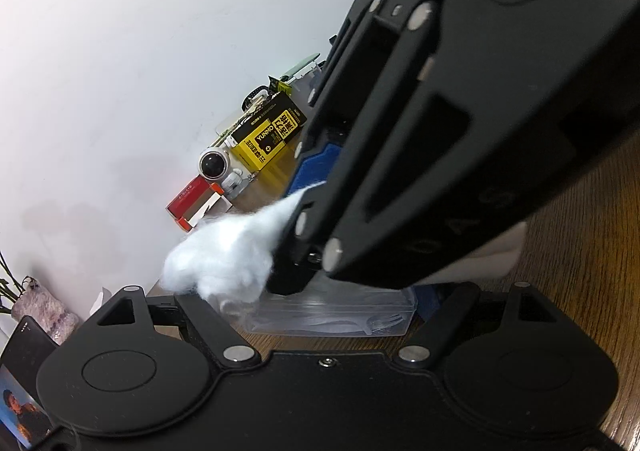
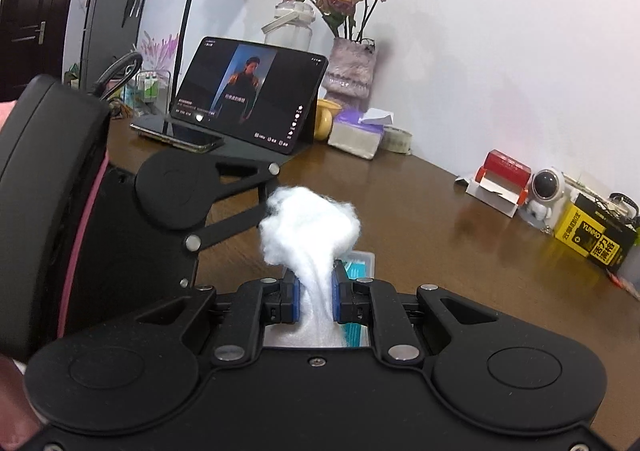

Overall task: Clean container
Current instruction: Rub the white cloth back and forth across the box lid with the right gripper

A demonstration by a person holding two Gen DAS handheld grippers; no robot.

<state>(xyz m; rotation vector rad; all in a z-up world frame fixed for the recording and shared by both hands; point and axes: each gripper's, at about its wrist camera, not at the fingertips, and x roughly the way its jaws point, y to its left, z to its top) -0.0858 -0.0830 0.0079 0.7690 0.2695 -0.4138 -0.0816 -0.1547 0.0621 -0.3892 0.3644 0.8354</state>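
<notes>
the right gripper (image 2: pixel 314 301) has its blue-padded fingers (image 2: pixel 295 301) pinched narrow on a wad of white cotton (image 2: pixel 310 225), which fans out into a fluffy puff just past the tips. in the left wrist view that same gripper crosses the frame from the upper right, and the cotton (image 1: pixel 224 253) hangs at its tip just above a clear plastic container (image 1: pixel 340 315) lying on the brown wooden surface (image 1: pixel 580 251); whether cotton and container touch cannot be told. in the right wrist view only a corner of the container (image 2: pixel 362 263) shows beyond the fingers, with something teal inside it. the left gripper (image 2: pixel 208 203) sits to the left of the cotton, its linkage arms spread; its fingertips are hidden in both views, so what they do cannot be told.

farther back on the surface stand a tablet (image 2: pixel 248 91) with a lit screen, a phone (image 2: pixel 176 133) lying in front of it, a tissue pack (image 2: pixel 358 131), a vase of dried roses (image 2: pixel 350 67), a red box (image 2: pixel 504 171), a small astronaut figure (image 2: pixel 544 193) and a yellow and black box (image 2: pixel 592 241), all along the white wall.
</notes>
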